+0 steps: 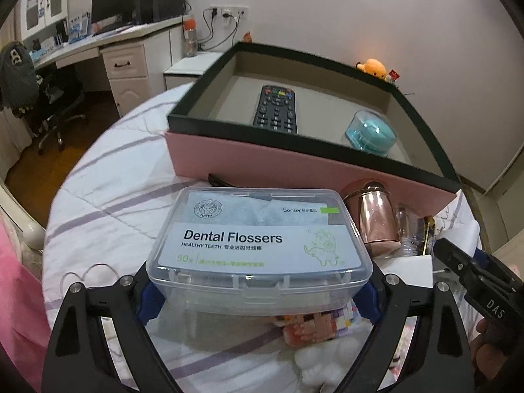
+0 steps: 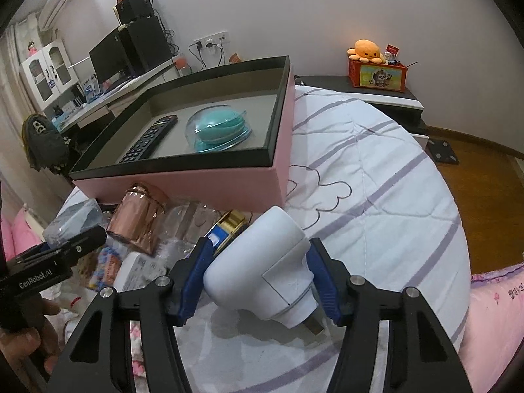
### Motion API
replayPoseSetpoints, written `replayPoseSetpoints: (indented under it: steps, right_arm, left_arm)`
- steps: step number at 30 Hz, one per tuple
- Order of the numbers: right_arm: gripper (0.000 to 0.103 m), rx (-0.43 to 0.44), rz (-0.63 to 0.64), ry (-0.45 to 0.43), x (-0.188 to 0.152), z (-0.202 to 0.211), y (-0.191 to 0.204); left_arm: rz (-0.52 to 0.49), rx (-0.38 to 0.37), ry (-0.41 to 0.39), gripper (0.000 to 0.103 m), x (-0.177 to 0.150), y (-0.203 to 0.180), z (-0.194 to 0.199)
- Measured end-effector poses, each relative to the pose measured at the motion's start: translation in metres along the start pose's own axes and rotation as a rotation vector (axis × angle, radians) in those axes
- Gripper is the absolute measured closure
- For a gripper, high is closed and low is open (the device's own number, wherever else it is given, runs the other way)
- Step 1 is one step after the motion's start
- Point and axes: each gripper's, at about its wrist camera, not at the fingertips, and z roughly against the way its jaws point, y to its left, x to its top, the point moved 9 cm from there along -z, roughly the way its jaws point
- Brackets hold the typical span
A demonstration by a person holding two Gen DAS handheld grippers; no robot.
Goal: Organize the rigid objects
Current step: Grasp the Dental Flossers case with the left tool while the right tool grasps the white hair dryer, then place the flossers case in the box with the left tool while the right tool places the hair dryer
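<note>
My left gripper [image 1: 258, 298] is shut on a clear plastic Dental Flossers box [image 1: 258, 245] and holds it above the bed, just in front of the pink box [image 1: 294, 170]. My right gripper [image 2: 255, 288] is shut on a white plug adapter [image 2: 262, 268], held above the bedsheet to the right of the pile. The pink box with a dark rim [image 2: 183, 186] holds a black remote [image 1: 276, 109] and a teal case under a clear dome [image 1: 371, 132]; both also show in the right wrist view, the remote [image 2: 147, 139] left of the teal case [image 2: 219, 129].
A pile lies by the pink box's front wall: a rose-gold cup [image 2: 139, 217], clear plastic items [image 2: 193, 226], a gold-and-blue item [image 2: 226, 227], a colourful block [image 1: 314, 327]. White striped bedding [image 2: 376, 196] stretches right. A desk with monitor [image 1: 114, 3] stands at the back left.
</note>
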Motion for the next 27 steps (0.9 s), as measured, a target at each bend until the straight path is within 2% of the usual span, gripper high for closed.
replayPoseSetpoints:
  steps: [6,17,23,27]
  right_arm:
    - [0.043,0.006,0.013,-0.041,0.005,0.025,0.01]
    - [0.043,0.084,0.07,-0.102,0.033,0.057,0.049]
    - [0.042,0.107,0.107,-0.12,0.052,0.056,0.065]
    - [0.042,0.117,0.136,-0.142,0.079,0.05,0.07]
  left_arm:
    - [-0.005,-0.001,-0.041,0.011,0.004,0.004,0.024]
    - [-0.044,0.013,-0.105,0.011,0.024,0.004,0.062]
    - [-0.06,0.012,-0.155,0.011,0.058,0.004,0.073]
    - [-0.059,-0.022,-0.178,0.011,0.088,0.001,0.067]
